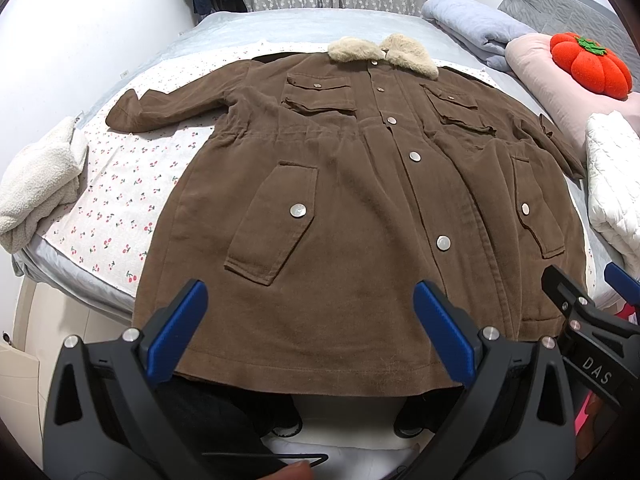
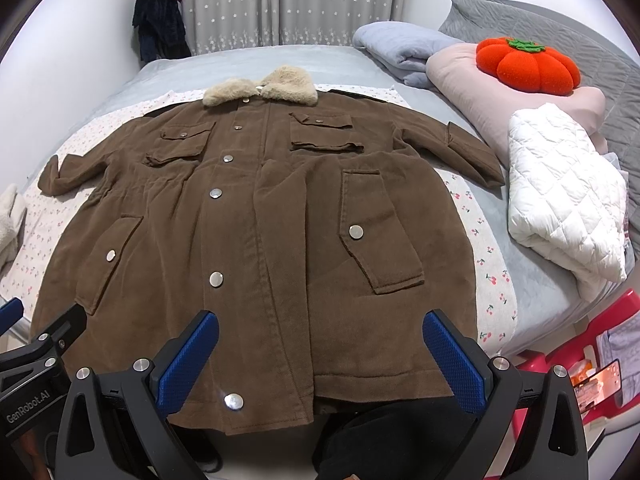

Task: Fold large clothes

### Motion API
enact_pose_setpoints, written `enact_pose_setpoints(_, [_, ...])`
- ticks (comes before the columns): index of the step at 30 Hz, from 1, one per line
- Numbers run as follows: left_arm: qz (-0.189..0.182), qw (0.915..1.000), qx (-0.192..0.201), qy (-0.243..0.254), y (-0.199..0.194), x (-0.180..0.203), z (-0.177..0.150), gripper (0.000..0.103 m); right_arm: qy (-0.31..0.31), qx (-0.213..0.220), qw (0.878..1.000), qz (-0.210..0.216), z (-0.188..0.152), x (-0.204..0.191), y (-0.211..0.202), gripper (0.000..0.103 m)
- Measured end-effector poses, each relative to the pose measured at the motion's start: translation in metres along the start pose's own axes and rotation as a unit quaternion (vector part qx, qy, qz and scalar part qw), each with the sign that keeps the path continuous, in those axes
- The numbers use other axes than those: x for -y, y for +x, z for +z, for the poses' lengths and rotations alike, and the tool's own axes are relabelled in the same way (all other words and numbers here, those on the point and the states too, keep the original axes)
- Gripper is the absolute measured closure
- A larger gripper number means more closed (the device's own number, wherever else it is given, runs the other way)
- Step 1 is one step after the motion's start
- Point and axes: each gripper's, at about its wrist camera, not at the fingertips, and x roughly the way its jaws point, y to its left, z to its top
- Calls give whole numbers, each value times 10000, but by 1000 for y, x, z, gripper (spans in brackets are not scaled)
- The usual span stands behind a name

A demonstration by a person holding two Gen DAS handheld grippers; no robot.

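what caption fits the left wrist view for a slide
Open left tongs hover over the hem of a brown fur-collared coat spread flat on a bed.

Cut off at the left edge of the left wrist view: cream fleece bundle. Clipped at the right edge: white quilted folded bedding. Half hidden under the brown corduroy coat: cherry-print white sheet. Too small to read, lower right of the right wrist view: lit phone screen.
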Motion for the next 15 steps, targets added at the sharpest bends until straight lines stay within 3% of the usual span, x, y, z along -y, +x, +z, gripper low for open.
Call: enact_pose_setpoints(15, [10, 10000, -40, -20, 7, 0, -6, 1, -8, -48, 10000, -8, 1, 0, 3, 0])
